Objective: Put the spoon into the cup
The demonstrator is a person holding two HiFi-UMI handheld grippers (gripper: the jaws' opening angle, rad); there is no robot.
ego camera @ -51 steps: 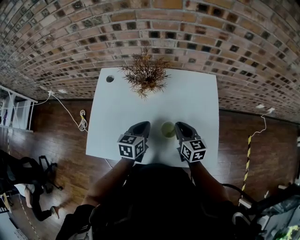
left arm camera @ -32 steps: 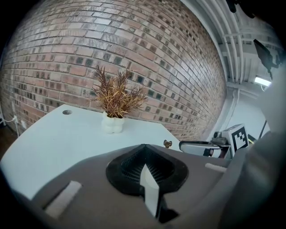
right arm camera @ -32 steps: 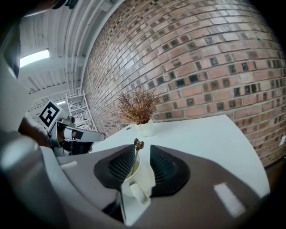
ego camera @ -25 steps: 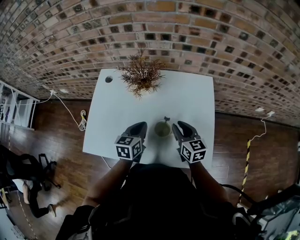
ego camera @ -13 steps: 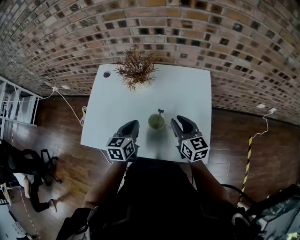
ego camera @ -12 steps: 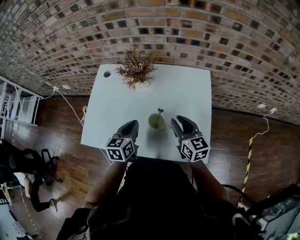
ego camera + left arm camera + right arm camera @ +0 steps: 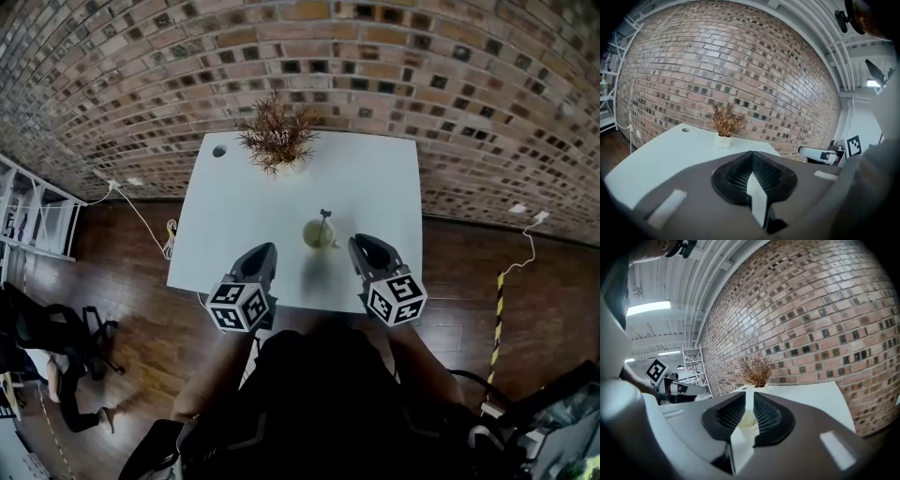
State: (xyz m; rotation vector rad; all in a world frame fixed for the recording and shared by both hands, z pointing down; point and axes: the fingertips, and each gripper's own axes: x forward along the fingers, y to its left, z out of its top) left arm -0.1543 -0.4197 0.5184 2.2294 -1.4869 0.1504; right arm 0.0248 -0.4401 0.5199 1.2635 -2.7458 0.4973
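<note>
A pale green cup (image 7: 317,234) stands on the white table (image 7: 375,187), with the dark spoon (image 7: 324,217) upright in it, its handle leaning toward the far side. My left gripper (image 7: 263,253) hovers at the table's near edge, left of the cup, and its jaws meet at the tips (image 7: 752,157) with nothing between them. My right gripper (image 7: 361,246) is at the cup's right. Its jaws (image 7: 746,397) have just been closing, a narrow gap remains, and nothing is gripped. A pale rounded shape, seemingly the cup (image 7: 749,420), shows through that gap.
A dried plant in a white pot (image 7: 277,141) stands at the table's far edge, with a small round hole (image 7: 219,150) at the far left corner. A brick wall (image 7: 422,84) runs behind the table. Wooden floor (image 7: 122,272) with cables lies at both sides.
Both grippers have drawn back from beside the cup toward the table's near edge. The cup with the spoon in it has stayed where it was.
</note>
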